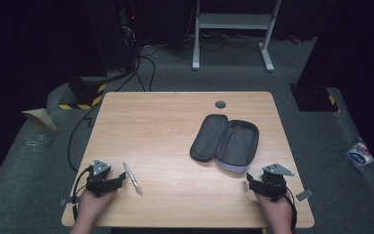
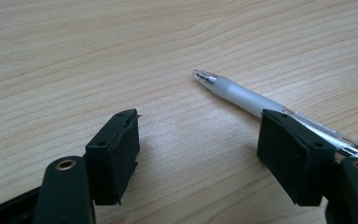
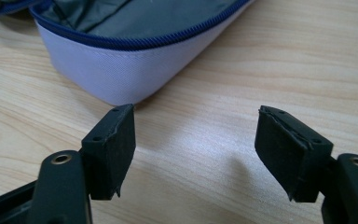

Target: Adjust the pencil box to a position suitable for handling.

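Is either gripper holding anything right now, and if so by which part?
Nothing is held. The left gripper stands open, the pen lying just outside one jaw. The right gripper is open short of the pencil case.

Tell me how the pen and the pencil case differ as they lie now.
The pen is thin, clear and whitish; the case is broad, grey inside with lilac sides and a blue zip. The pen lies at the table's near left by the left gripper; the case lies right of centre, unzipped and spread open. Both rest flat on the table, unheld.
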### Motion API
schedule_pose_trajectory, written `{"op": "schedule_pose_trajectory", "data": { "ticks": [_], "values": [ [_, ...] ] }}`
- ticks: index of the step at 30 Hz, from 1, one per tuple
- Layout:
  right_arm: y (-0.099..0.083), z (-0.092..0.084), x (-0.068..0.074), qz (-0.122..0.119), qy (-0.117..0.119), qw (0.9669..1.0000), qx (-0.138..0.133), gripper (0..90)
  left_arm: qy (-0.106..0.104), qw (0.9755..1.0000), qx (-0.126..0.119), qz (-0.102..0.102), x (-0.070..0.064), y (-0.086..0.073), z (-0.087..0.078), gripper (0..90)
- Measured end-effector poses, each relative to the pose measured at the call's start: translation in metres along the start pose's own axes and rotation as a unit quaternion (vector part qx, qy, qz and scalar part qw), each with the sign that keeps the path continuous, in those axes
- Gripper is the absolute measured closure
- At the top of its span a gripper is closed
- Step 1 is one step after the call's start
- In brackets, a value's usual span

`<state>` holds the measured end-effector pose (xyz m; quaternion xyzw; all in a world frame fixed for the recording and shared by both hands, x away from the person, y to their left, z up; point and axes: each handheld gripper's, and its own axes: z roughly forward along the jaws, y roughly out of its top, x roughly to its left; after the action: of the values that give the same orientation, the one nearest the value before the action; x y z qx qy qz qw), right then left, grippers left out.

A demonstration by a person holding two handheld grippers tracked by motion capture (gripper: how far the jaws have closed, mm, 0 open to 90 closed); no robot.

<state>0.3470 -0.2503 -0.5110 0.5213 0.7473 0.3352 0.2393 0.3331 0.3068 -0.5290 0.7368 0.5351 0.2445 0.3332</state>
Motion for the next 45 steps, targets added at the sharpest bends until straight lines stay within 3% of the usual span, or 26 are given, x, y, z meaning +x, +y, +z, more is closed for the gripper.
{"op": "schedule_pose_trajectory", "data": {
  "ticks": [19,28,36,39,45],
  "values": [
    [0.017,-0.019,0.020,-0.018,0.026,0.9986,-0.042,31.4,0.000,1.0000,0.001,0.000,0.000,0.000,0.000,29.6],
    [0.033,-0.012,0.025,-0.021,0.048,0.9976,-0.045,34.8,0.000,1.0000,0.000,0.000,0.000,0.000,0.000,29.6],
    [0.061,-0.003,0.039,-0.026,0.064,0.9958,-0.061,38.3,0.000,1.0000,0.001,0.001,0.000,0.000,0.000,29.6],
    [0.066,-0.001,0.040,-0.026,0.077,0.9947,-0.062,38.6,0.000,1.0000,0.001,0.001,0.000,0.000,0.000,29.6],
    [0.062,0.005,0.050,-0.047,0.079,0.9943,-0.054,40.9,-0.002,1.0000,0.001,0.002,0.000,0.000,0.000,29.6]
  ]
}}
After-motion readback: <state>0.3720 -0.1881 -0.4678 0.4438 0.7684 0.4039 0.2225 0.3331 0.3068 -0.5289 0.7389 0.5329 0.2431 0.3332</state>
